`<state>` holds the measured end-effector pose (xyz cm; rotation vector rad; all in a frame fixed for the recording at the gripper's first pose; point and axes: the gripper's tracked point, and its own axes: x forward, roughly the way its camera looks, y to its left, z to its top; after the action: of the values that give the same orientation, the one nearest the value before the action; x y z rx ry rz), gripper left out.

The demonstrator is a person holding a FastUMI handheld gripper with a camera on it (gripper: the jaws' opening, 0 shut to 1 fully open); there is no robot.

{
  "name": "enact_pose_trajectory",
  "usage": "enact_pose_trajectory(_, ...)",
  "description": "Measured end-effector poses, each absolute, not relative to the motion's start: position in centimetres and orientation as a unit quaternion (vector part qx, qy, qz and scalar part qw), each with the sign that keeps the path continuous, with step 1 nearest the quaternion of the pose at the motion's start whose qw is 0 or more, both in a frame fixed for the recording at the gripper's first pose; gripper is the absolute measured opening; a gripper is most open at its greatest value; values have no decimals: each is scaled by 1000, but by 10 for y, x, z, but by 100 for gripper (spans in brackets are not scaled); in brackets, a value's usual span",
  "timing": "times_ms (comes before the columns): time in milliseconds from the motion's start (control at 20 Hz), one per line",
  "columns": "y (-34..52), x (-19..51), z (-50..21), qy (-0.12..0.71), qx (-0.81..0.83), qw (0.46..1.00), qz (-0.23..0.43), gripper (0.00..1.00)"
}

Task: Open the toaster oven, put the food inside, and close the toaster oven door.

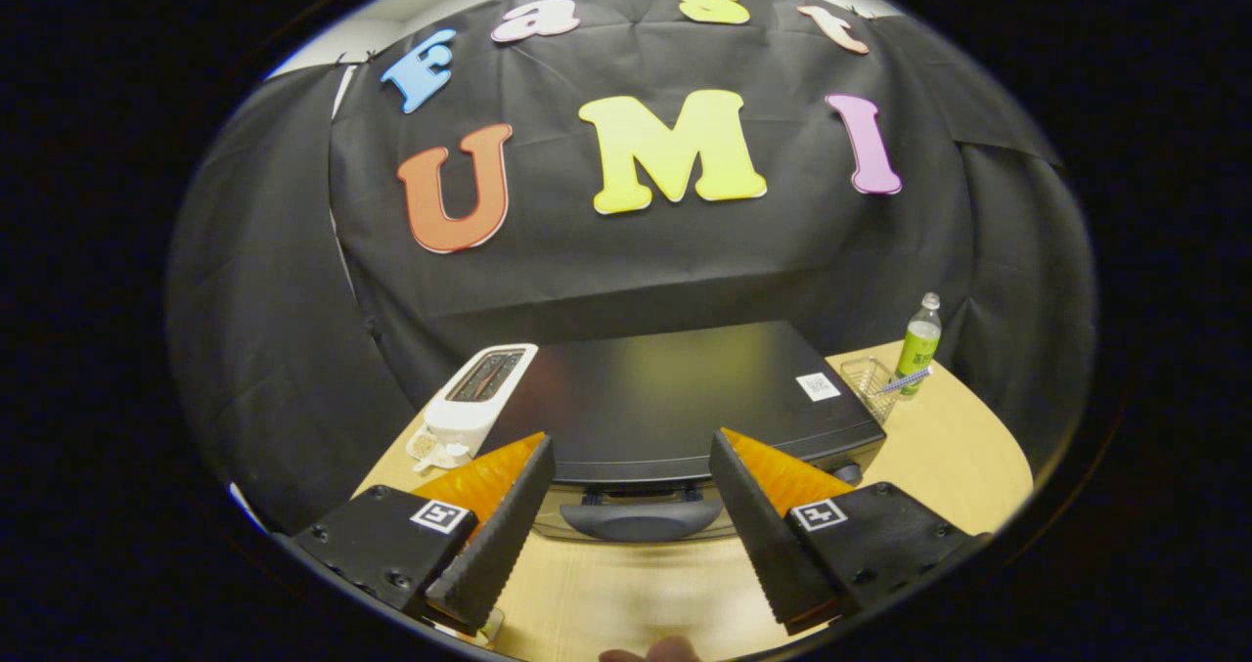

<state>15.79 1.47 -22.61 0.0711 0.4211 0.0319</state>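
Observation:
A black toaster oven [675,398] stands on the wooden table [939,457], seen from above and in front. Its door looks shut, and the dark curved door handle [641,520] lies just ahead of and between my fingers. My gripper [631,457] hovers open above the front edge of the oven, one finger to each side of the handle, with nothing held between them. I cannot make out the food from here.
A white slot toaster [479,393] stands left of the oven with a small white dish [430,447] in front of it. Right of the oven sit a clear wire basket [869,380] and a green bottle [919,339]. A fingertip [650,652] shows below the fingers.

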Motion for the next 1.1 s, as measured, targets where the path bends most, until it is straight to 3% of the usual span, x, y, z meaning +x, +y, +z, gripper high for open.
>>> enact_pose_trajectory(600,6,167,-277,244,13,969,-36,100)
enact_pose_trajectory(1100,9,152,-282,229,-18,973,-35,100)
